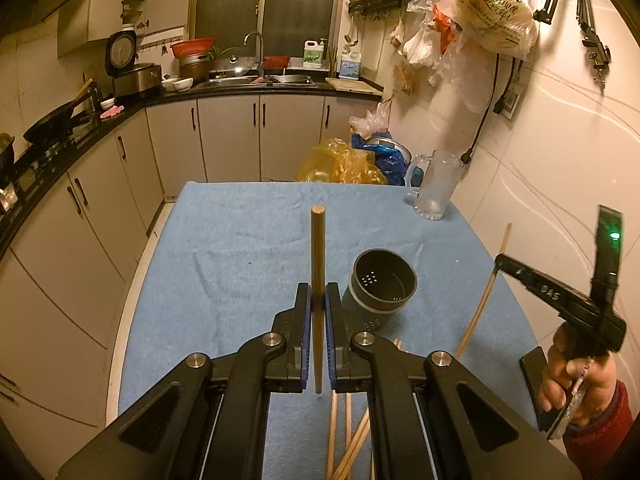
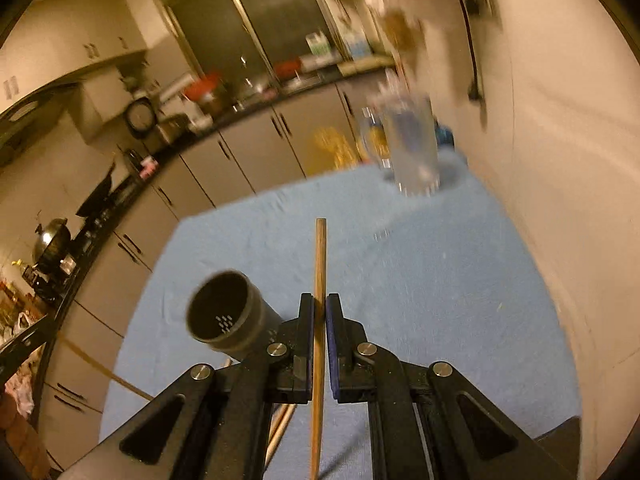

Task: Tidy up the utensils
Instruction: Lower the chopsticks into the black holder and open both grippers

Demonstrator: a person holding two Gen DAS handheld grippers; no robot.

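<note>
My left gripper (image 1: pixel 318 300) is clamped on one chopstick (image 1: pixel 318 264), upright. My right gripper (image 2: pixel 319 312) pinches another chopstick (image 2: pixel 320 280). Holder (image 1: pixel 380 284) lies tipped at 2 o'clock of left gripper, on the table (image 1: pixel 240 240). Loose chopsticks (image 1: pixel 352 440) at 6.

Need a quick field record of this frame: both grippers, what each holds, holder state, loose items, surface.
left gripper: shut on a chopstick, stick upright between the fingers
right gripper: shut on a second chopstick
holder: dark perforated cup, upright on the cloth, nothing visible inside
loose chopsticks: several crossed on the cloth, near edge, partly hidden by the left gripper
glass mug: far right corner, upright
surface: blue cloth
</note>
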